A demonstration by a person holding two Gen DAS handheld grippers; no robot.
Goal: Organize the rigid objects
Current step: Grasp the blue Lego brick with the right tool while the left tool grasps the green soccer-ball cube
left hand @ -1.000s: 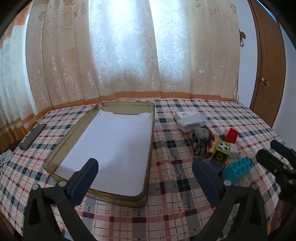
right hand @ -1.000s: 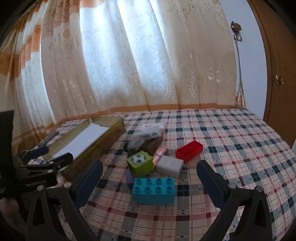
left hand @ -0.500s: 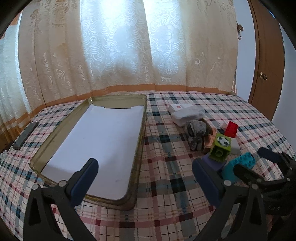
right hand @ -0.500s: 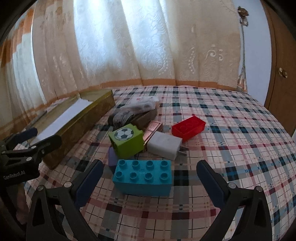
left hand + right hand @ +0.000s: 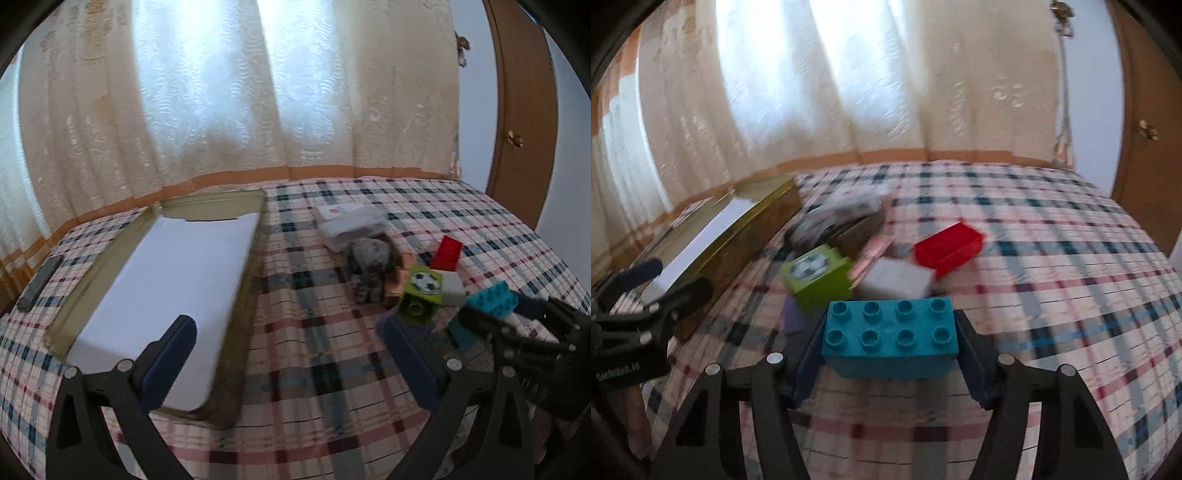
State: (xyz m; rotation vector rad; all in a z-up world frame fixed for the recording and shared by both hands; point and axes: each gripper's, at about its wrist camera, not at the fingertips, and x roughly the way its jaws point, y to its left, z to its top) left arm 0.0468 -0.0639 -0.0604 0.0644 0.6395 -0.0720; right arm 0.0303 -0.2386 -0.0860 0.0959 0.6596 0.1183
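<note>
Beyond the right gripper point(image 5: 889, 354) crowd a green football cube point(image 5: 818, 275), a white block point(image 5: 897, 282) and a red brick point(image 5: 948, 246) — the gold tin point(image 5: 738, 236) lies off to its left. The teal brick point(image 5: 890, 338) sits between its fingers, both pads pressed against its ends. The left gripper point(image 5: 288, 354) hangs wide apart over the checked cloth point(image 5: 314, 369) — holding nothing.

Daylight glows through the curtains point(image 5: 236, 96) at 12 o'clock, blowing out their folds. The plaid tablecloth point(image 5: 1052, 266) smears with motion blur. Fisheye bending darkens every corner in both views.
</note>
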